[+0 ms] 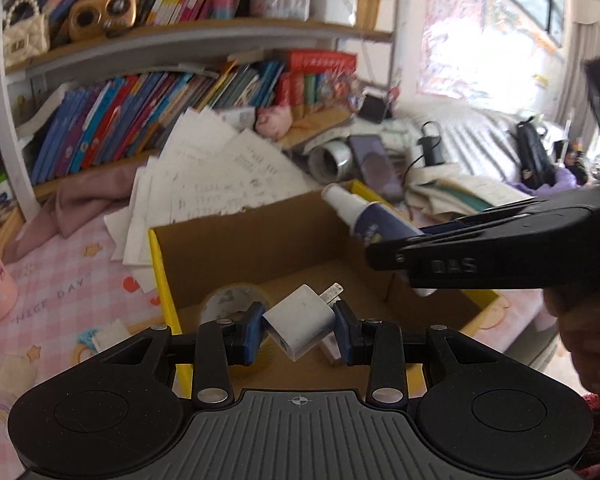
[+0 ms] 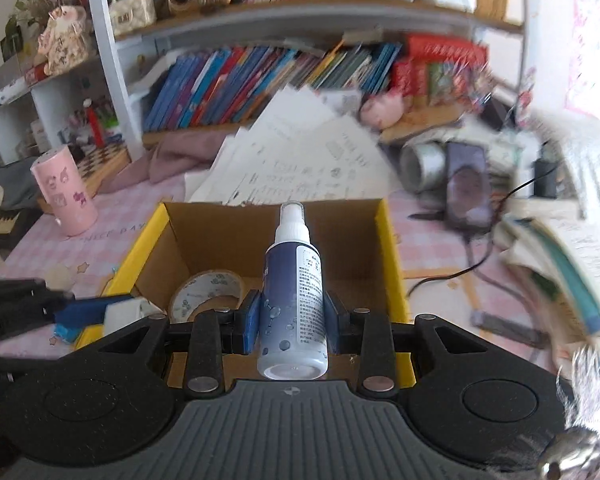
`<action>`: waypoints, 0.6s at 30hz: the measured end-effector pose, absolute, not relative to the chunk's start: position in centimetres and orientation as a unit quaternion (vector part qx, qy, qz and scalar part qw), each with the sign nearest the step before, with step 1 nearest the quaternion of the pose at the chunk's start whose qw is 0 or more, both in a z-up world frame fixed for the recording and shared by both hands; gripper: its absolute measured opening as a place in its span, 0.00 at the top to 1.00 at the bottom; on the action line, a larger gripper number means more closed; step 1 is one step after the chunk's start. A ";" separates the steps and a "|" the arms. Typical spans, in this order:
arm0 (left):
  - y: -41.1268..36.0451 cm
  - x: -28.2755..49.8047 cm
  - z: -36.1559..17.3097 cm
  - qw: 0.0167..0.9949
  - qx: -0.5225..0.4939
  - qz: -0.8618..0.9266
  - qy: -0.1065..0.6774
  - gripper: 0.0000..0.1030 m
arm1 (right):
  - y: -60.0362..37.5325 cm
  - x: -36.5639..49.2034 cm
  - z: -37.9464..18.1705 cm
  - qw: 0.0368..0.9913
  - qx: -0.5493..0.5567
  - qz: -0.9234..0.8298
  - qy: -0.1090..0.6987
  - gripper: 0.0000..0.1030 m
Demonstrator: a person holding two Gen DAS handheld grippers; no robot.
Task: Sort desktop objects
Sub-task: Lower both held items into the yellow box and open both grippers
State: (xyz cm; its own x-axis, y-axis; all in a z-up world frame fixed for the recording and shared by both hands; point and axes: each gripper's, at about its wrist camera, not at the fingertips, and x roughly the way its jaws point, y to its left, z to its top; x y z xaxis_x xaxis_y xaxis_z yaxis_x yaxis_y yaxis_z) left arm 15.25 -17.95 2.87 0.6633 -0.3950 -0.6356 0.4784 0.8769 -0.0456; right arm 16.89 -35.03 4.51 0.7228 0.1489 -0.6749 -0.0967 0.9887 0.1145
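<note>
Cardboard, brown inside and yellow along its outer faces, is forming the open box [image 2: 364,240] that is sitting on the pink checked worktop [image 2: 428,240] — and both grippers are hanging over it. The left gripper [image 1: 299,326] is pinching a white plug adapter [image 1: 300,322] between its blue-padded fingers [image 1: 249,334]; the adapter is sitting tilted, its metal prongs pointing up and away, above the box's near end. The right gripper [image 2: 293,318] is clamping a blue-and-white spray bottle [image 2: 293,296] by its lower body, fingers [image 2: 252,322] pressing on both sides, the white nozzle cap pointing away toward the box's far wall. In the left wrist view that bottle is reaching in over the box's right wall, cap tilted up toward the far corner.

Inside the box, on its floor toward the left wall, a roll of clear tape [image 2: 206,294] is lying flat. Beyond the box's far wall loose white printed sheets [image 2: 300,160] are fanning out, and behind them rows of books [image 2: 260,80] are leaning on a shelf. Left of the box a pink tumbler [image 2: 64,196] is standing upright; right of the box a phone [image 2: 466,184] is lying beside a silver tape roll [image 2: 422,168] — both well apart from the box.
</note>
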 end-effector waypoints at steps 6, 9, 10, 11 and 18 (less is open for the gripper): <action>-18.8 17.0 0.9 0.899 0.061 -0.216 0.377 0.66 | -35.1 21.0 1.5 0.899 0.027 0.092 0.428 0.70; -18.9 17.8 0.1 0.892 0.051 -0.204 0.399 0.66 | -35.2 22.5 0.3 0.886 0.020 0.100 0.452 0.70; -18.9 18.0 -0.2 0.891 0.048 -0.200 0.405 0.66 | -35.2 23.0 0.0 0.882 0.018 0.102 0.459 0.70; -18.9 18.2 -0.3 0.889 0.045 -0.197 0.410 0.66 | -35.3 23.5 -0.2 0.879 0.017 0.104 0.465 0.70; -19.8 18.9 -1.3 0.883 0.050 -0.186 0.428 0.66 | -35.3 25.1 -1.3 0.867 0.004 0.117 0.484 0.70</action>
